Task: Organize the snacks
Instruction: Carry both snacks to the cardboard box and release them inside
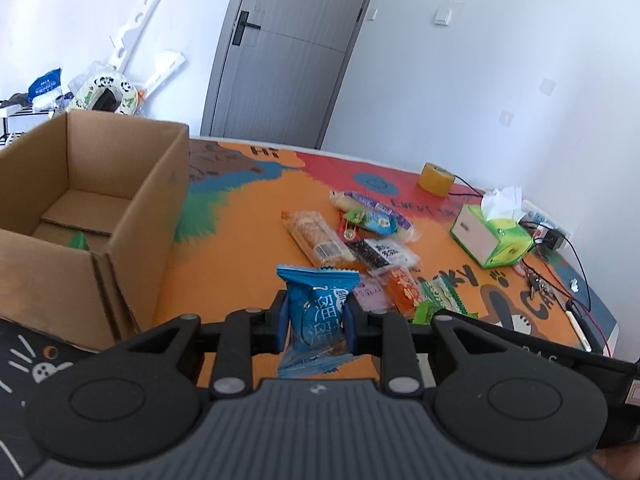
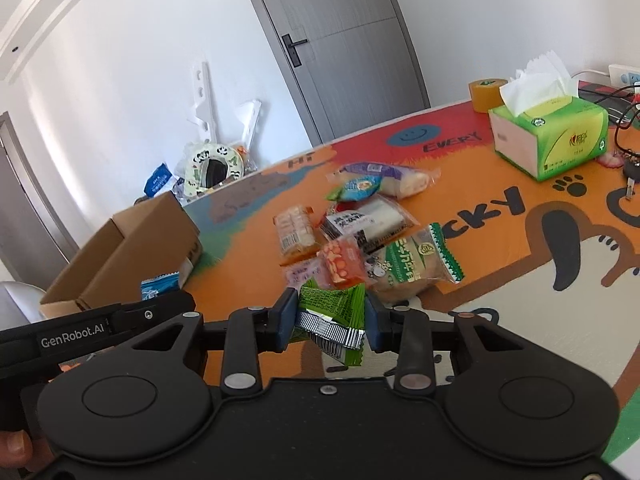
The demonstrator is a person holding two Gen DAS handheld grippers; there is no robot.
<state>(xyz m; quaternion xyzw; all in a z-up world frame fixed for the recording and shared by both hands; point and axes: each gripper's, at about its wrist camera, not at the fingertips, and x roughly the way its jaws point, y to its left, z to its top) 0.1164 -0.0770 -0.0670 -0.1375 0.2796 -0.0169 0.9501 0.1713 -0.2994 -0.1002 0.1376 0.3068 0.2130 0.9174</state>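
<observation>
My left gripper [image 1: 316,322] is shut on a blue snack packet [image 1: 318,312] and holds it above the orange mat, just right of an open cardboard box [image 1: 92,216]. A green packet [image 1: 78,240] lies inside the box. My right gripper [image 2: 331,322] is shut on a green snack packet [image 2: 334,316] held above the mat. A pile of several snack packets [image 2: 360,232] lies on the mat ahead of both grippers; it also shows in the left wrist view [image 1: 360,240]. The box [image 2: 124,256] and the blue packet [image 2: 158,286] show at the left of the right wrist view.
A green tissue box [image 2: 552,140] and a roll of yellow tape [image 2: 486,94] stand at the far right of the table. Cables, keys and a power strip [image 1: 552,236] lie near the right edge. A grey door [image 1: 288,52] is behind the table.
</observation>
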